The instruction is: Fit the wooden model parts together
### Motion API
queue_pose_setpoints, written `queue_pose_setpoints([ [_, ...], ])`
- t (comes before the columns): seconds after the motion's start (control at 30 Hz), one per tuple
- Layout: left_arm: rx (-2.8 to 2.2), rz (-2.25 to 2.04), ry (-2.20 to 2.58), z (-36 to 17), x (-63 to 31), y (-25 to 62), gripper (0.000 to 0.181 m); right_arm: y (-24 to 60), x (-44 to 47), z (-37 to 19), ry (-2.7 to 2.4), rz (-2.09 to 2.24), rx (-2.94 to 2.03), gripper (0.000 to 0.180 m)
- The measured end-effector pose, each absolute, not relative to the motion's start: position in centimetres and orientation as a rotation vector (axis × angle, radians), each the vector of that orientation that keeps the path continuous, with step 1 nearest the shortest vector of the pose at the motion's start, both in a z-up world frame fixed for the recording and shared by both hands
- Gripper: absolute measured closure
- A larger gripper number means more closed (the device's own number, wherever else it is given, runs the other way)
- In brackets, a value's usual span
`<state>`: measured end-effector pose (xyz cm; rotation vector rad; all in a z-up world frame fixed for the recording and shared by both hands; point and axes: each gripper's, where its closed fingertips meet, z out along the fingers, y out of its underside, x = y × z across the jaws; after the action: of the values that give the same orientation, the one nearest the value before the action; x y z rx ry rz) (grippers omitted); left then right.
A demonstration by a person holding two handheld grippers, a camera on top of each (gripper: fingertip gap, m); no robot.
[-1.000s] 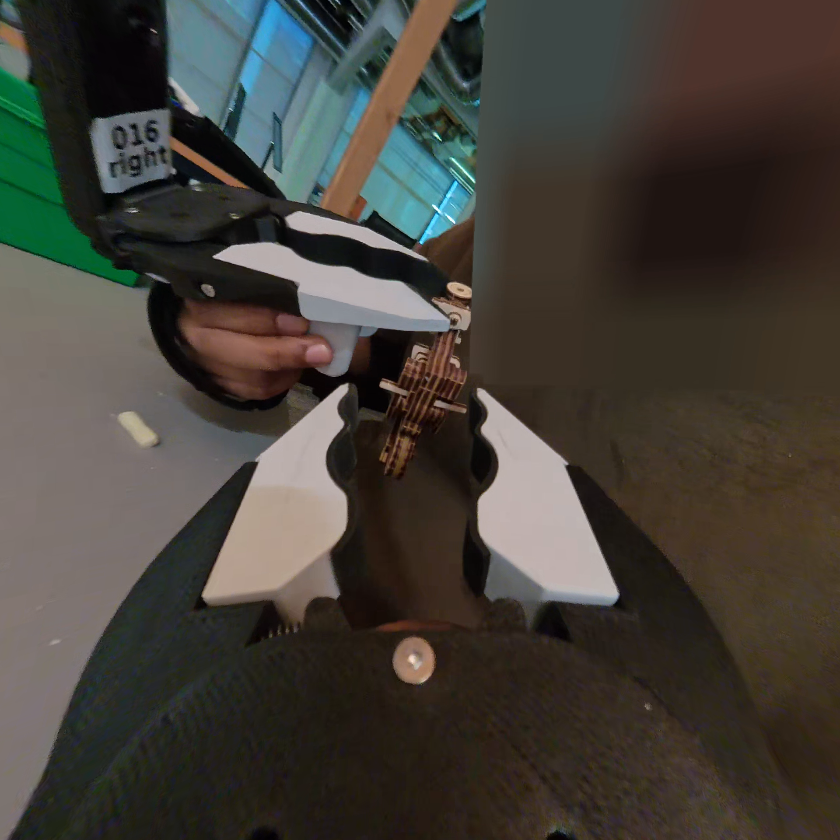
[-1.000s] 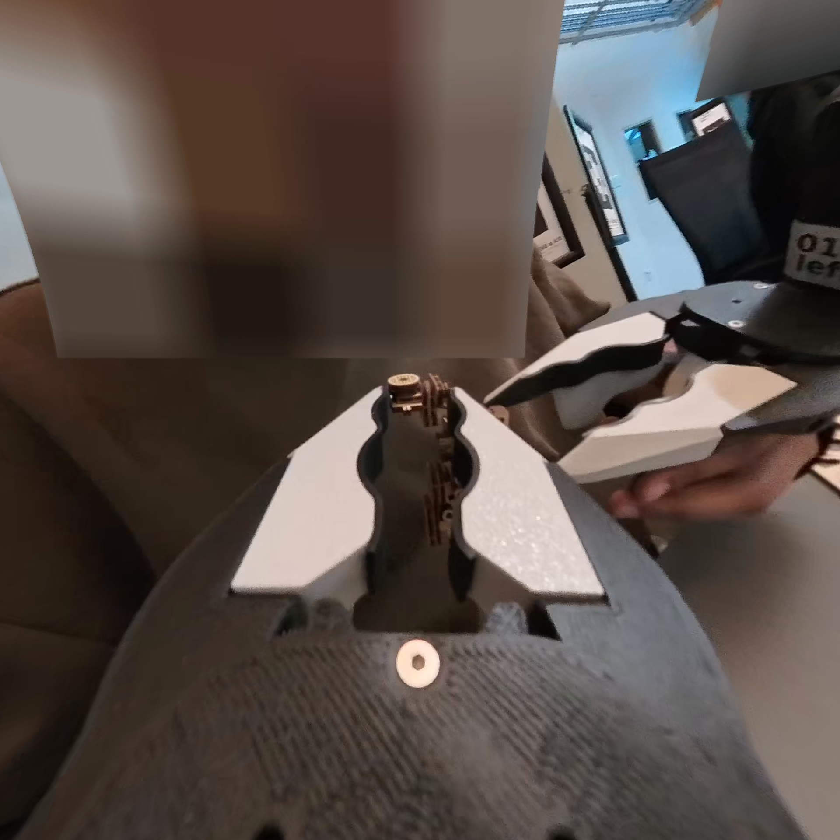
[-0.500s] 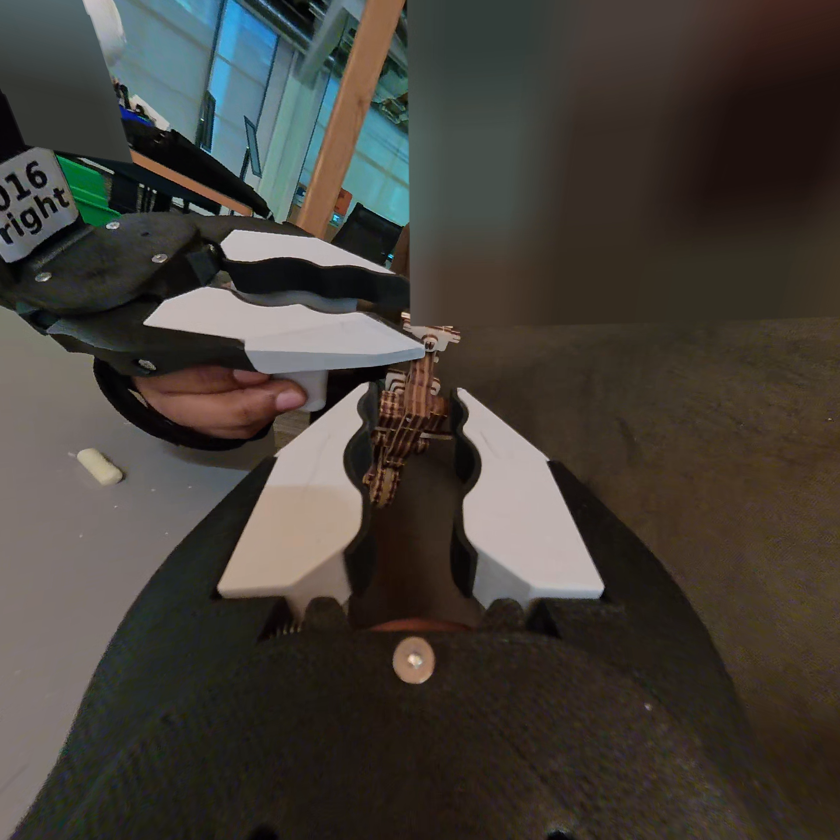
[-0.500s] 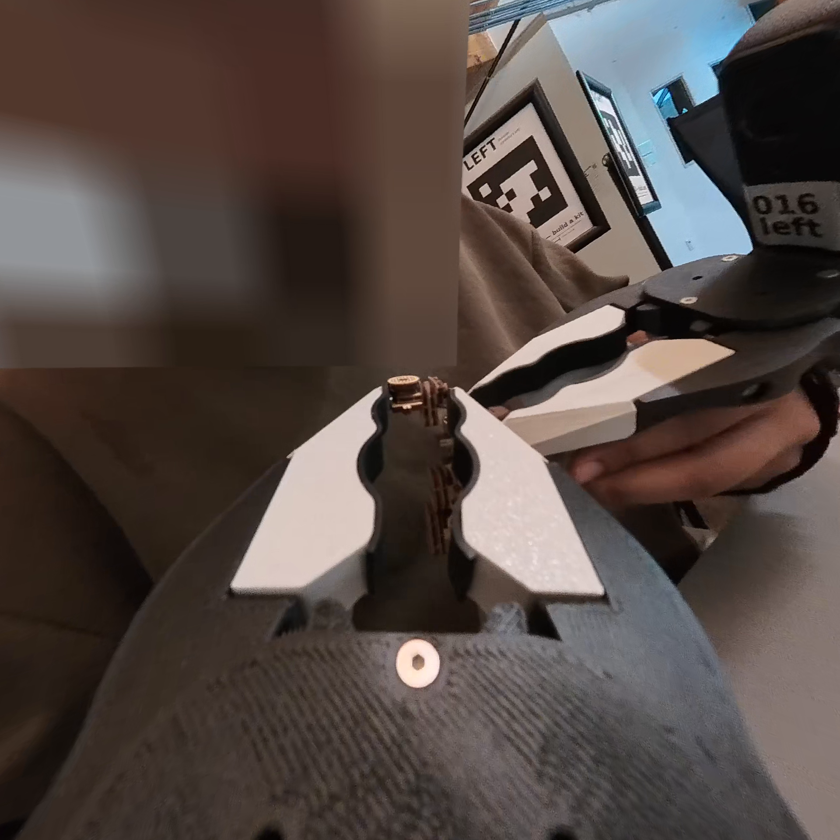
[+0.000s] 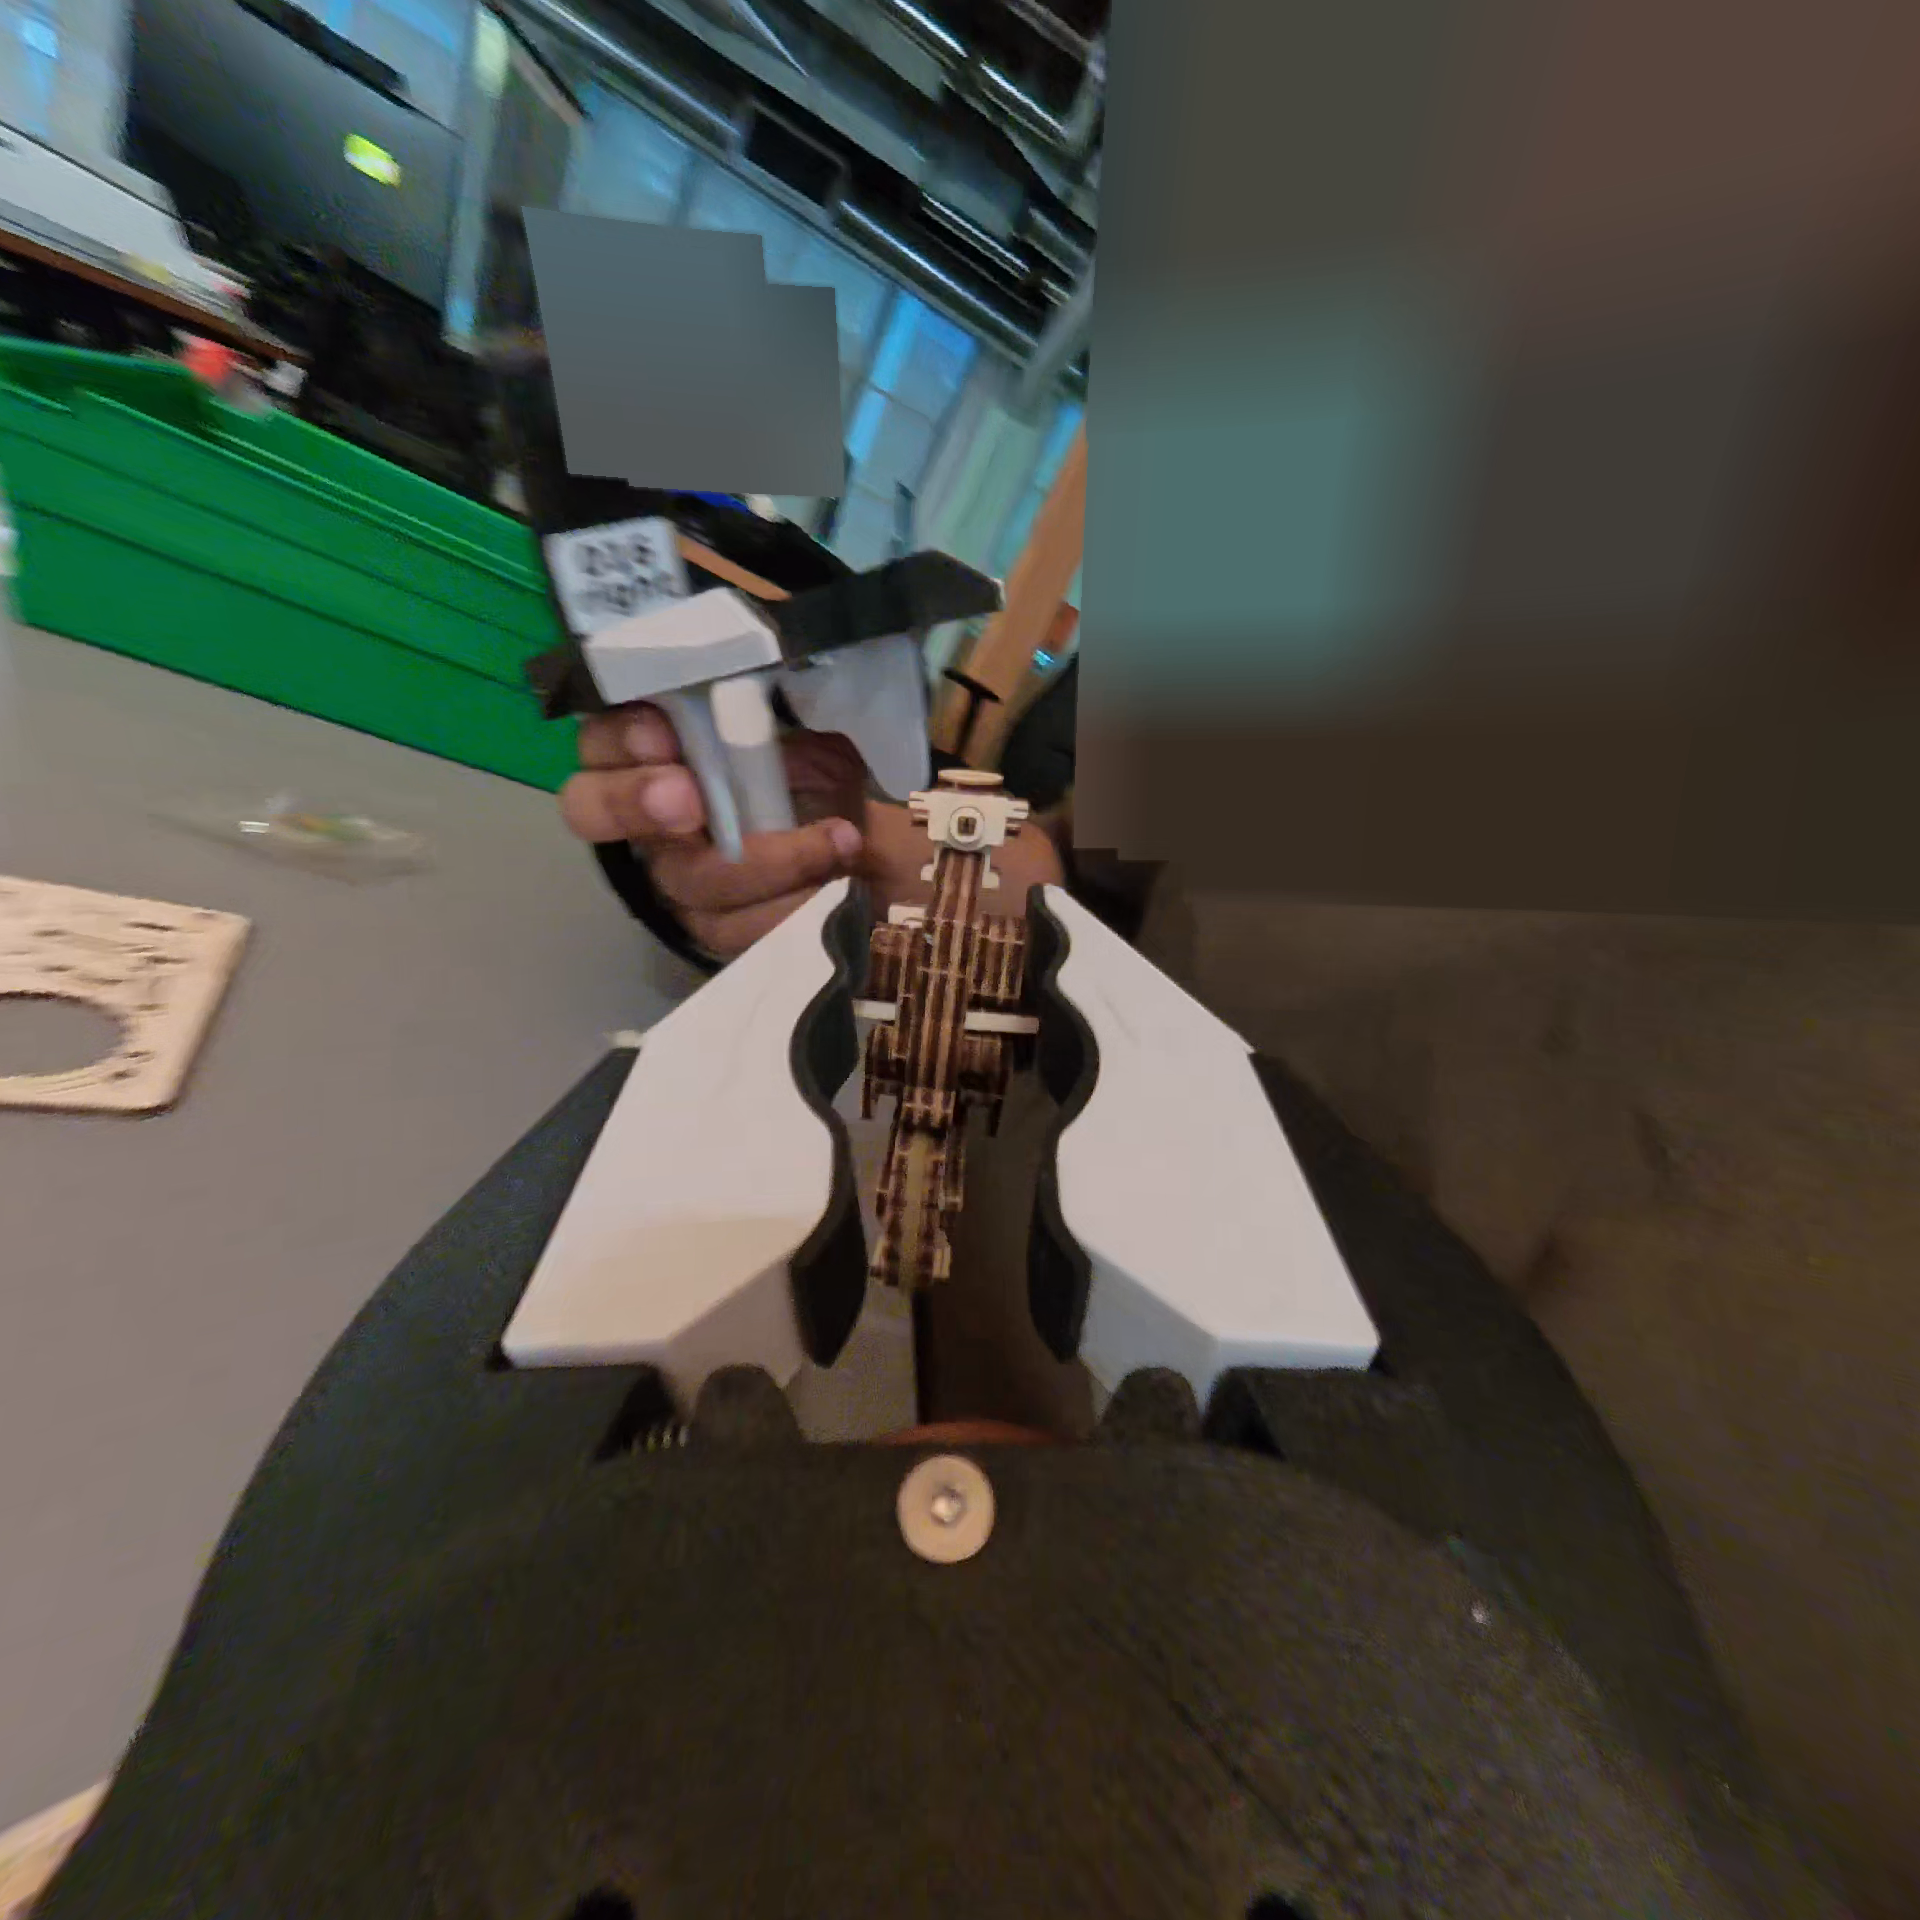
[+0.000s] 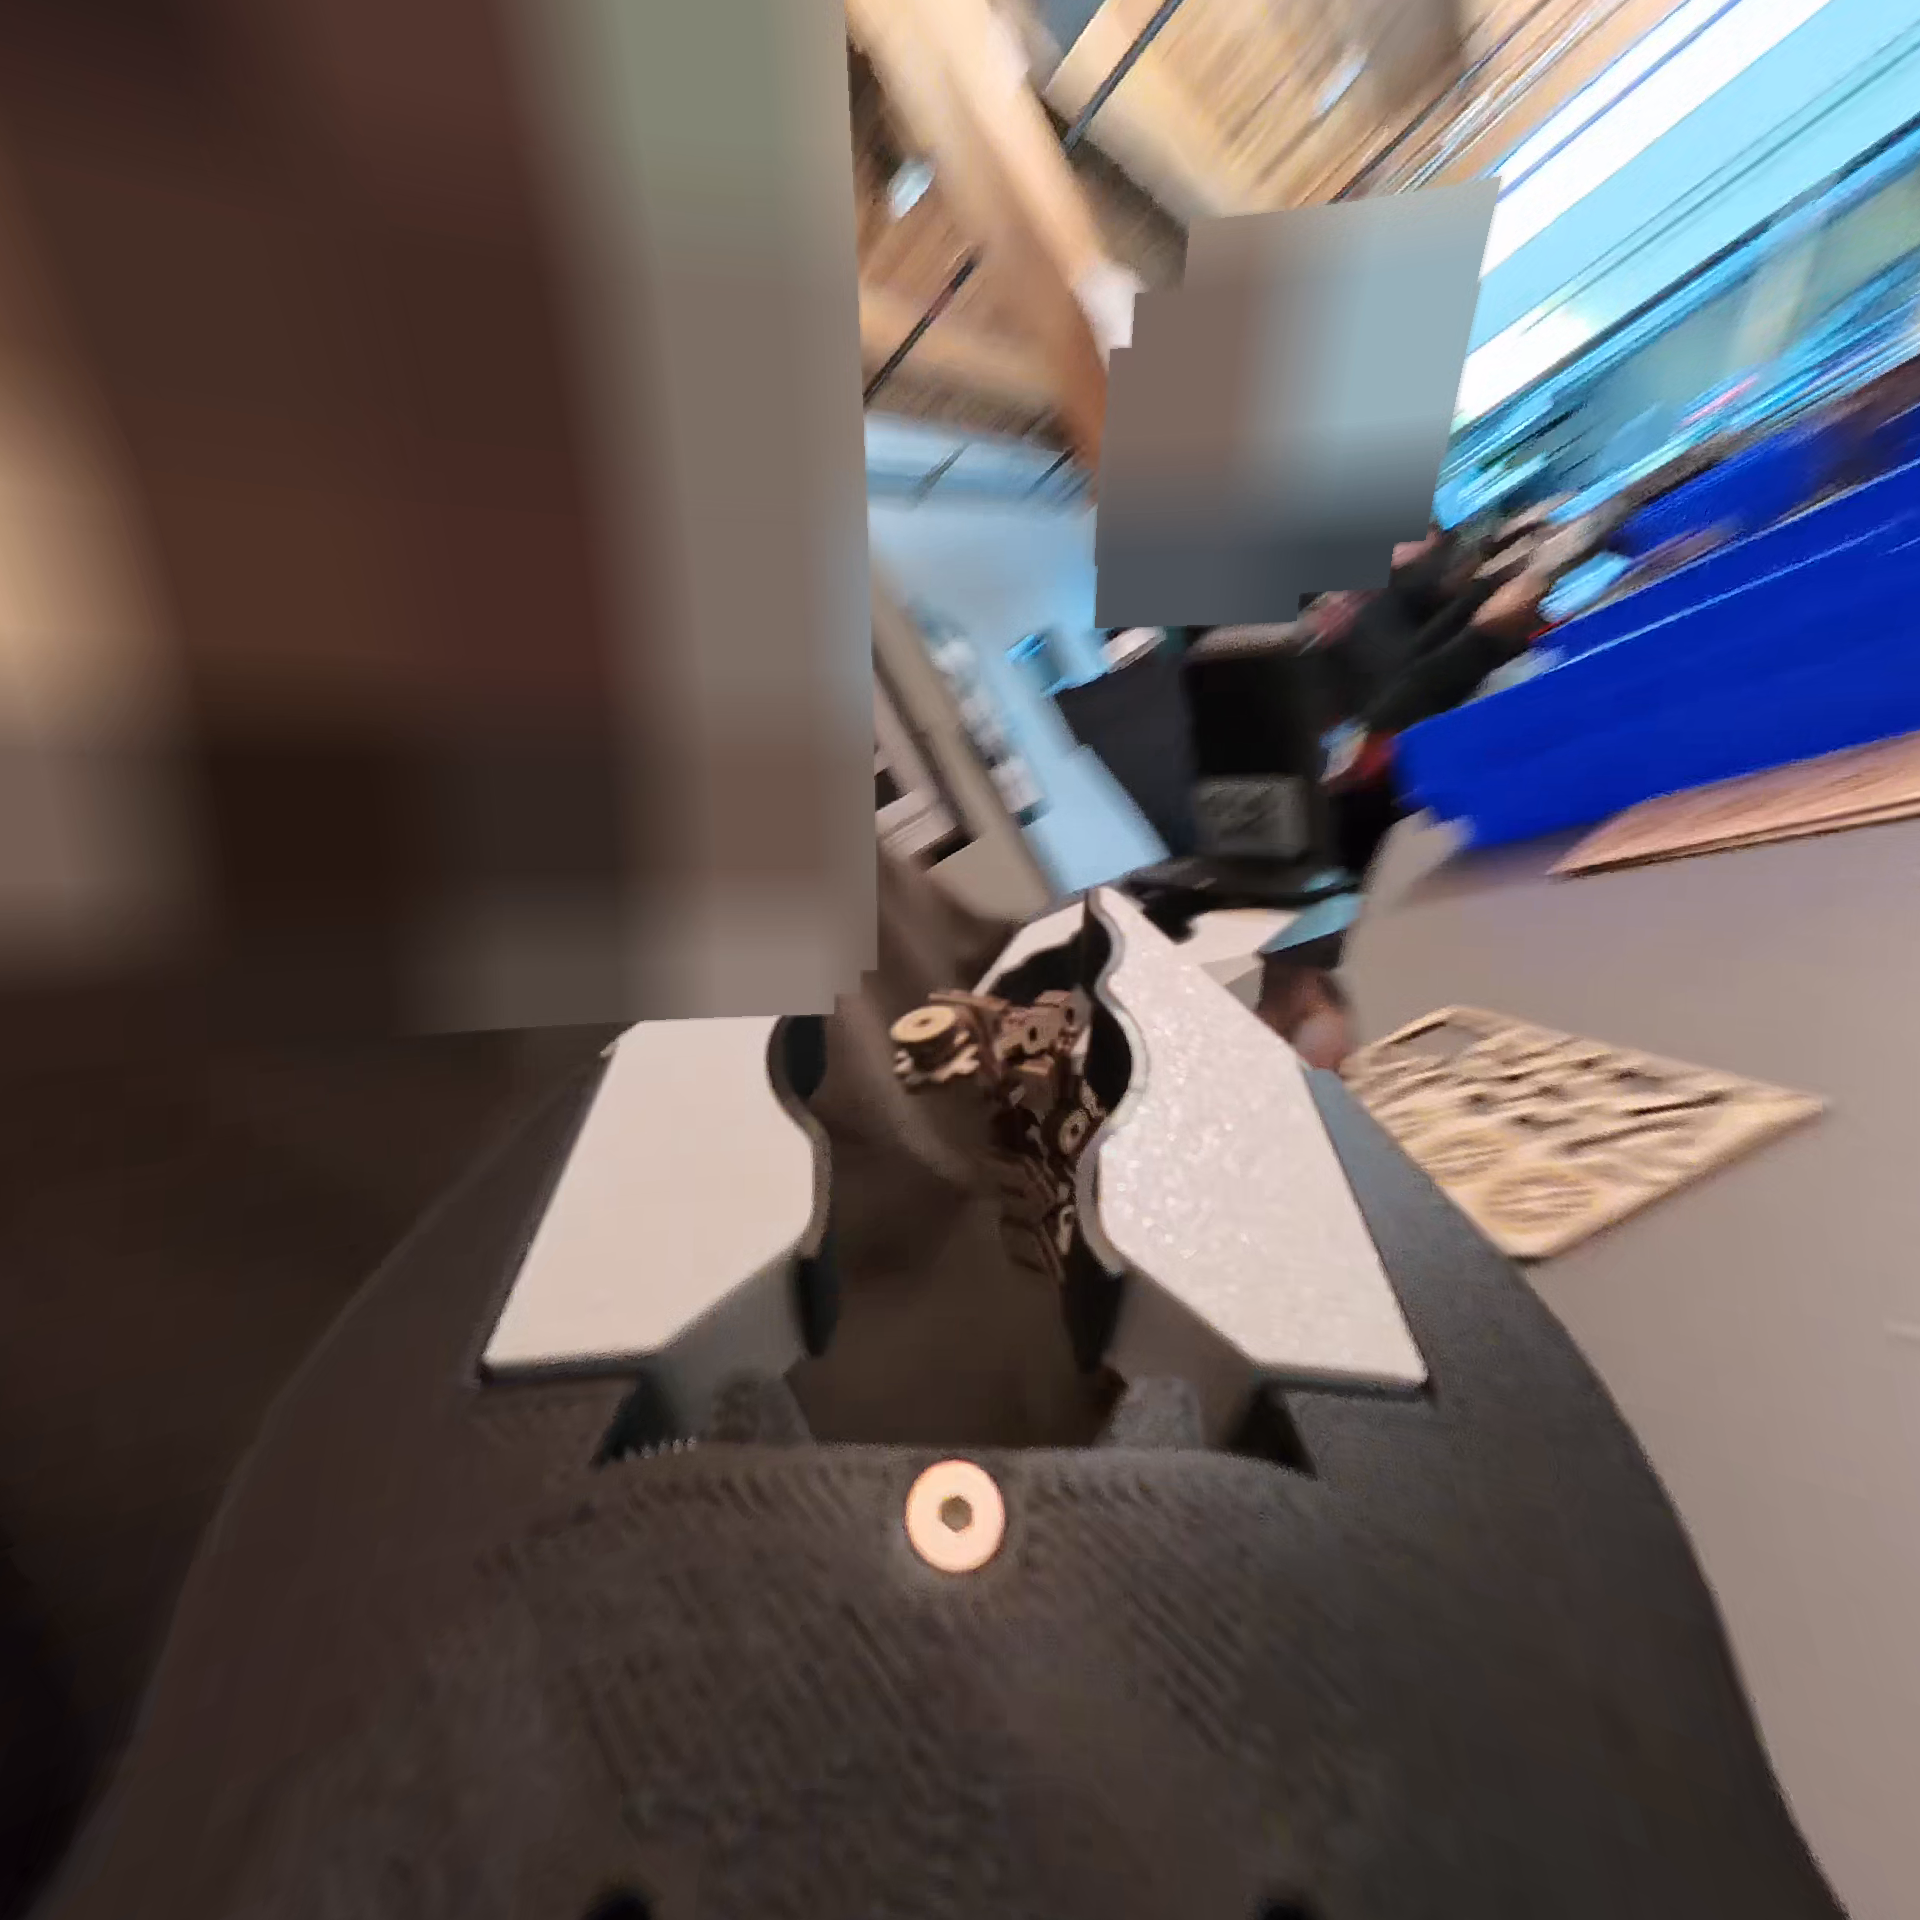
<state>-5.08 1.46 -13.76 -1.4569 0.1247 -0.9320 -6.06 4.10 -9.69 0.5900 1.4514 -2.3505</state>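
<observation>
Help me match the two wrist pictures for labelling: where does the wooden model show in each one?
Left wrist view: the wooden model is in the centre, clamped between the left gripper's fingers.
Right wrist view: the model is just above centre, seen through the open right gripper's gap.
Shared landmark: the left gripper, showing just behind the model in the right wrist view.

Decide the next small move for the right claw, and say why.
Probably swing the right claw down towards the wooden parts sheet for another piece. It stands open, empty and apart from the wooden model, which the left claw grips alone. Whether the sheet has any pieces left is too blurred to tell.
</observation>
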Motion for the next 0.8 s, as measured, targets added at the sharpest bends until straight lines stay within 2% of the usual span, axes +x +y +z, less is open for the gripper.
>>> queue_pose_setpoints([
  [0.1, -1.451, -0.847, -0.049, -14.0, -8.5, 2.4, 0.154, 6.0, -8.6, -10.5, 1.508, -2.479, 0.792, 0.139],
  [0.27, -1.447, -0.778, -0.216, -14.6, -11.5, 3.0, 0.154, 7.1, -11.5, -14.0, 1.714, -2.424, 1.126, 0.146],
  [0.47, -1.446, -0.767, -0.243, -14.8, -11.8, 3.2, 0.154, 5.5, -10.9, -14.8, 1.926, -2.379, 1.091, 0.152],
  [0.8, -1.424, -0.779, -0.233, -14.4, -11.6, 3.1, 0.154, 4.1, -10.8, -15.4, 1.958, -2.325, 1.105, 0.151],
])
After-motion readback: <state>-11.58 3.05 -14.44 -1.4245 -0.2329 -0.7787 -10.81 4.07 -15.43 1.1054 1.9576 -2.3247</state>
